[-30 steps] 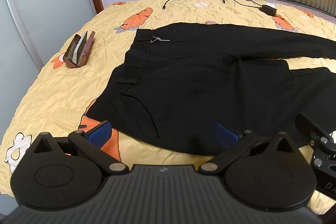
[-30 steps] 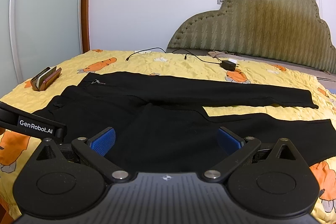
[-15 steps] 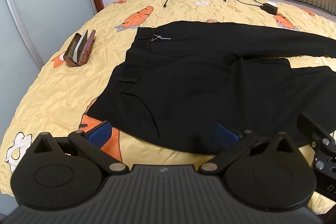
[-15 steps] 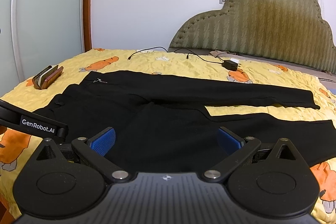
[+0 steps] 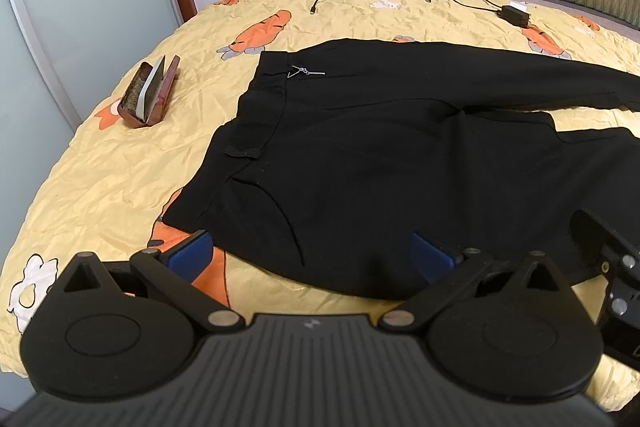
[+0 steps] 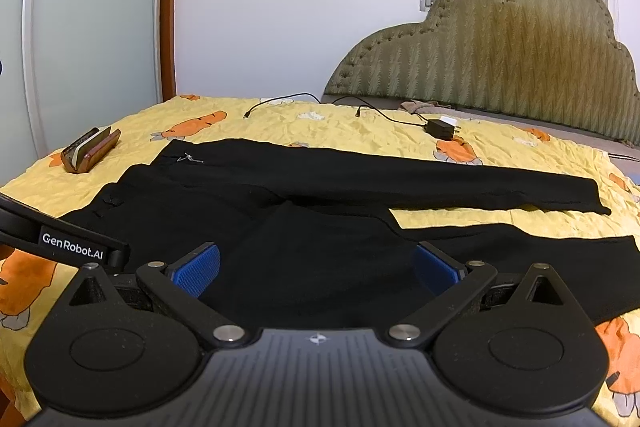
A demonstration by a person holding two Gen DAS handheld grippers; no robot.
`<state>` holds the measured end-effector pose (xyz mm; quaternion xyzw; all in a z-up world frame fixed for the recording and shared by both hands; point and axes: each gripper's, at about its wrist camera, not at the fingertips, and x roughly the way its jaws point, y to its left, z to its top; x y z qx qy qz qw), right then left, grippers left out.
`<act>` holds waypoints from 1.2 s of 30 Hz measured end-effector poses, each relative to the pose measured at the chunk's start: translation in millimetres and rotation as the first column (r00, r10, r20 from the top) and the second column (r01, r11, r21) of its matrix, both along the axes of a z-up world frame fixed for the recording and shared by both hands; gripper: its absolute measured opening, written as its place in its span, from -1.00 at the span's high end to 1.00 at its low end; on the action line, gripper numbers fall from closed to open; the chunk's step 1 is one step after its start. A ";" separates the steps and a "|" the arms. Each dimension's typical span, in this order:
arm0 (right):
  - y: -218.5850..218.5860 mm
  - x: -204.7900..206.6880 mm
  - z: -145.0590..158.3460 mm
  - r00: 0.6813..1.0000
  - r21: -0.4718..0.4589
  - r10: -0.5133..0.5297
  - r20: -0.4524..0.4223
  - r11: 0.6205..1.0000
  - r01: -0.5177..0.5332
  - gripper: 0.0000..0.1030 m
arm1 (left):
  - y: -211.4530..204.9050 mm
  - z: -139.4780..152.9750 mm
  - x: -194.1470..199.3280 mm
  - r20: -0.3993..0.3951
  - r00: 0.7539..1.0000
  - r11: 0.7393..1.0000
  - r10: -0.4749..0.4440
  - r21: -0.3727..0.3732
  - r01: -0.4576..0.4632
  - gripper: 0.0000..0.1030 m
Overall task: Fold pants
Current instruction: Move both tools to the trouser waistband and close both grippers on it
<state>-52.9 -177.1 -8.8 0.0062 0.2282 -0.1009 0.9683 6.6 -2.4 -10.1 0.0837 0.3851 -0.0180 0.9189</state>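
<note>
Jaws of the left gripper [image 5: 312, 257] and right gripper [image 6: 316, 267] stand wide apart, holding nothing, over the near edge of the black pants [image 6: 320, 227] spread flat on the yellow bedspread [image 5: 120, 155]. "GenRobot.AI" marks the left gripper's side.

The only readable text is "GenRobot.AI", printed in white on the black body of the left gripper [image 6: 72, 245], which juts in at the left edge of the right wrist view. No other writing, number or label can be read in either view.
</note>
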 end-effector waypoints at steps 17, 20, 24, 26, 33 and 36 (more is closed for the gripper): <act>-36.9 111.5 45.3 0.948 0.005 0.319 0.014 0.948 -0.319 -1.00 | 57.7 31.0 82.2 0.006 1.000 0.997 -0.018 -0.079 0.019 -1.00; -43.4 155.1 40.0 0.919 -0.038 0.390 -0.056 0.919 -0.392 -1.00 | 65.8 35.5 115.1 0.021 0.999 0.997 -0.038 -0.064 0.039 -1.00; -53.6 206.4 23.1 0.878 -0.144 0.460 -0.130 0.868 -0.476 -1.00 | 65.1 33.6 164.6 0.027 0.996 0.997 -0.081 -0.009 0.081 -1.00; -65.6 236.4 15.5 0.871 -0.164 0.453 -0.191 0.860 -0.484 -1.00 | 64.8 31.2 190.5 0.029 0.993 0.994 -0.111 0.005 0.111 -1.00; -122.9 327.0 -2.9 0.769 0.060 0.586 -0.257 0.803 -0.593 -1.00 | 71.7 9.3 289.5 -0.066 0.975 0.975 -0.213 -0.078 0.208 -1.00; -144.0 357.6 -9.2 0.724 0.142 0.638 -0.262 0.767 -0.625 -1.00 | 72.1 -1.1 320.7 -0.077 0.962 0.962 -0.261 -0.106 0.253 -1.00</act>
